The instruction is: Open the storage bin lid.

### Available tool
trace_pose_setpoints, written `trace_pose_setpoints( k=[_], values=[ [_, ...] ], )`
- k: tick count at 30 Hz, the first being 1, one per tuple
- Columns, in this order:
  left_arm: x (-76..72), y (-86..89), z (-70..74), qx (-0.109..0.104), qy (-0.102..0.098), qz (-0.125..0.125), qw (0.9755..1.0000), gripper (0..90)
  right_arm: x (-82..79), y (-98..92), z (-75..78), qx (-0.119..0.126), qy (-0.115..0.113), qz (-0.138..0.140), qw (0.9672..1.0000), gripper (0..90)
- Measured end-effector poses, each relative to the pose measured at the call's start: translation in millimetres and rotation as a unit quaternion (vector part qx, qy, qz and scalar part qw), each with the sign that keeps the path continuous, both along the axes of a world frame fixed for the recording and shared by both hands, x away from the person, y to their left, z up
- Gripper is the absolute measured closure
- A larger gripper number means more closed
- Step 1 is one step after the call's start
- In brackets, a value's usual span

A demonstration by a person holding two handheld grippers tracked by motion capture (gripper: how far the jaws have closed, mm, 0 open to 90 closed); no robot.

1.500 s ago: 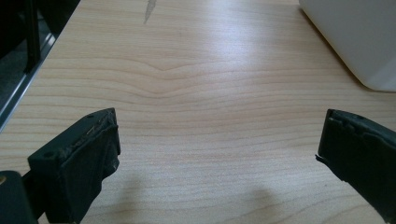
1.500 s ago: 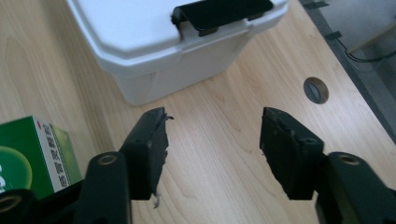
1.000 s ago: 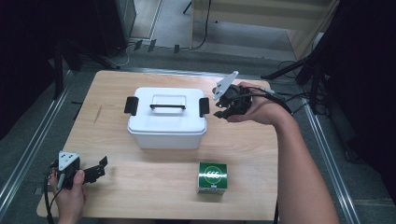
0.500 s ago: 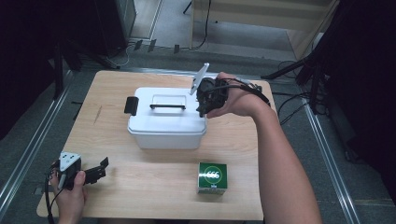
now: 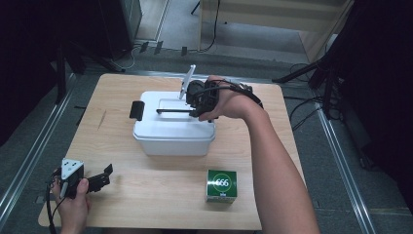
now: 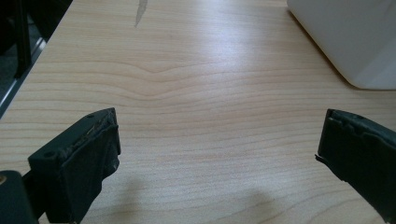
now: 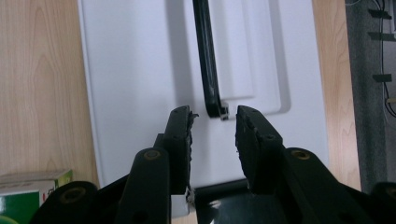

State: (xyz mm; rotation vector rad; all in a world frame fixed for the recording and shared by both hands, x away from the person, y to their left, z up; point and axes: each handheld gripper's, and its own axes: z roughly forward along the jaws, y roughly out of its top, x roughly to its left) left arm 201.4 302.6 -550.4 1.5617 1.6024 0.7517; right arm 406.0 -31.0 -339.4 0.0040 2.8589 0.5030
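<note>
A white lidded box point(image 5: 173, 134) stands mid-table, with a black handle point(image 5: 170, 111) lying flat on its lid. My right gripper point(image 5: 193, 111) hovers over the lid at the handle's right end. In the right gripper view the handle point(image 7: 205, 51) ends just beyond the fingertips of the right gripper point(image 7: 213, 125). Its jaws have just been closing; they stand a narrow gap apart with nothing between them. My left gripper point(image 5: 104, 176) rests on the table near the front left corner. In its own view the left gripper point(image 6: 217, 140) is wide open over bare wood.
A small green carton point(image 5: 221, 185) sits at the front right of the wooden table point(image 5: 160, 200); it also shows as the carton point(image 7: 28, 196) beside the right jaws. A black latch point(image 5: 136, 110) juts from the box's left end. Cables and floor rails surround the table.
The right hand has swung left from the box's right side to over the lid, at the handle's end. The left hand has stayed put.
</note>
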Motion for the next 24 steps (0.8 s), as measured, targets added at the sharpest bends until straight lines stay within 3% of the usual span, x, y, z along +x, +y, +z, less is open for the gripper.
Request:
trace_pose_setpoints(
  k=[6,10,24],
  values=[
    [0.0,-0.3,0.0,0.001,0.0,-0.001,1.0,0.0,2.1,9.0,1.5,-0.003,0.004,0.007,1.0,74.5],
    [-0.2,-0.3,0.0,-0.001,0.0,-0.001,1.0,0.0,6.7,14.6,1.0,-0.005,0.017,-0.004,0.9998,78.7],
    [0.5,-0.4,0.1,-0.001,0.002,-0.001,1.0,0.0,11.2,45.2,-9.3,-0.022,0.022,0.001,0.9995,81.6]
  ],
)
